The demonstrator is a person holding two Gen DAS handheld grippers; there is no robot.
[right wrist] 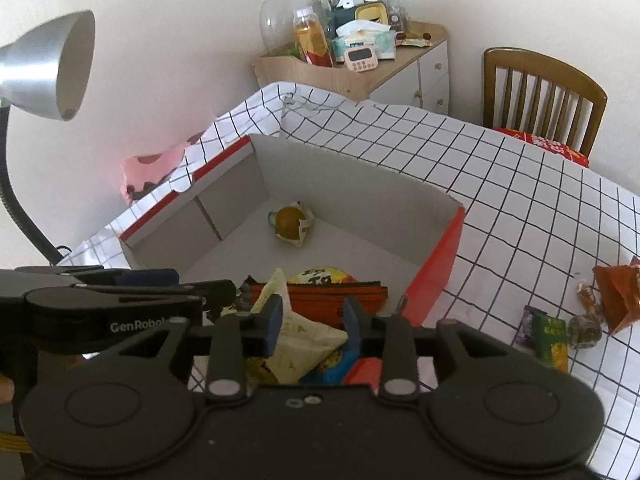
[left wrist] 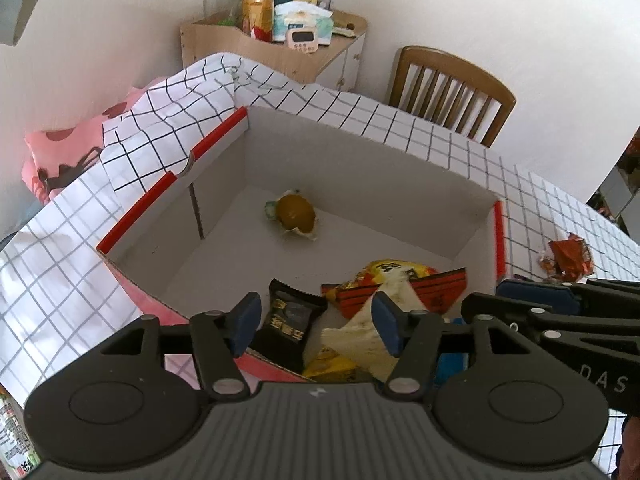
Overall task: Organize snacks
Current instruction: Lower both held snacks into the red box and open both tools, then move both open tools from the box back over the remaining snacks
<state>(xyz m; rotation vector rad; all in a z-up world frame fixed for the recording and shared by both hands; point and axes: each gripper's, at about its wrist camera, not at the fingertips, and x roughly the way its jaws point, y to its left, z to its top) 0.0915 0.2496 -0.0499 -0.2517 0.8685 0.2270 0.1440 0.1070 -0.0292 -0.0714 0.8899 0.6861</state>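
Honestly, the worst risk we see is the two tools fouling each other: our left gripper (left wrist: 316, 322) and right gripper (right wrist: 310, 318) both hang over the same near corner of the white cardboard box (left wrist: 360, 168), side by side, and reaching out together could knock them or drag packets out over the red-edged rim. Both sets of jaws stand spread with nothing pinched. Under the right gripper lies a pale triangular packet (right wrist: 296, 344), showing between its fingers but, as far as we can judge, lower down and not touched by them; closing blindly might catch only a loose corner and let it slide. Beneath the left gripper we find a black snack packet (left wrist: 286, 322) near its left finger, beside the orange-and-yellow bag (left wrist: 400, 280). A wrapped brown round snack (left wrist: 296, 212) sits alone deep in the box, well apart from both tools. Snacks not yet boxed wait on the checked tablecloth (right wrist: 500, 184) to the right: a green packet (right wrist: 550, 340) and a torn orange wrapper (right wrist: 618, 294), which we could sweep off with a careless swing
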